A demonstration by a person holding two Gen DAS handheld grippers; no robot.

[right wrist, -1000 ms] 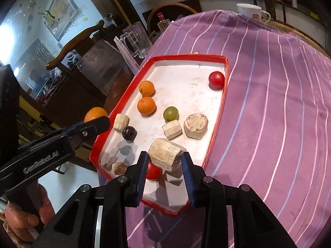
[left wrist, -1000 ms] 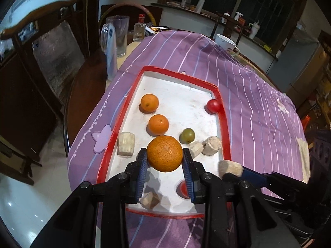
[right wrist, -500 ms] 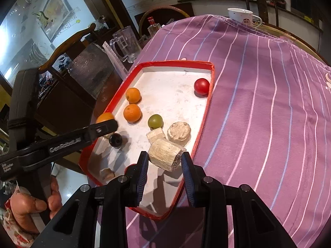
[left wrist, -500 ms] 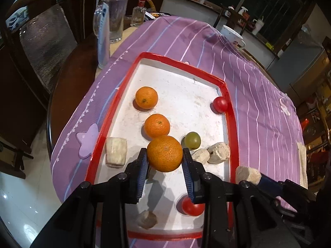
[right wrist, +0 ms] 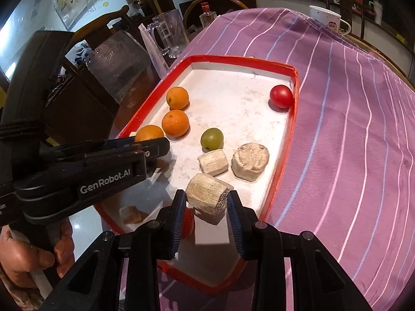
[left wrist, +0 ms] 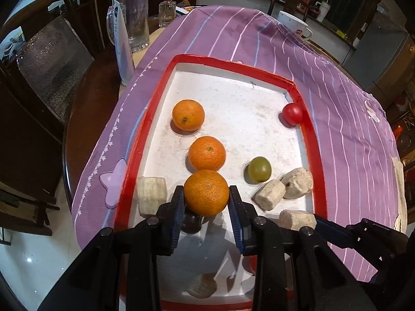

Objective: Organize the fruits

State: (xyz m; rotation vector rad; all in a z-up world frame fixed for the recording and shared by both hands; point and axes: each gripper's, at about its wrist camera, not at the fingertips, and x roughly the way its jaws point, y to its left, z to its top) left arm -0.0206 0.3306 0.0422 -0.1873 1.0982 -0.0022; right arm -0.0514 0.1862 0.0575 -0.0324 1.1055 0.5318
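Observation:
A white tray with a red rim lies on the purple striped cloth. My left gripper is shut on an orange, just behind two oranges in a line on the tray. That held orange also shows in the right wrist view. My right gripper is shut on a pale beige chunk above the tray's near right part. A green fruit, a red fruit and other beige chunks lie on the tray.
A glass mug and a small bottle stand at the table's far left. A white cup stands at the far end. A dark round fruit lies under my left gripper. A wooden chair is left of the table.
My left gripper has carried the orange forward, close behind the two oranges on the tray. My right gripper has moved forward over the tray with the beige chunk.

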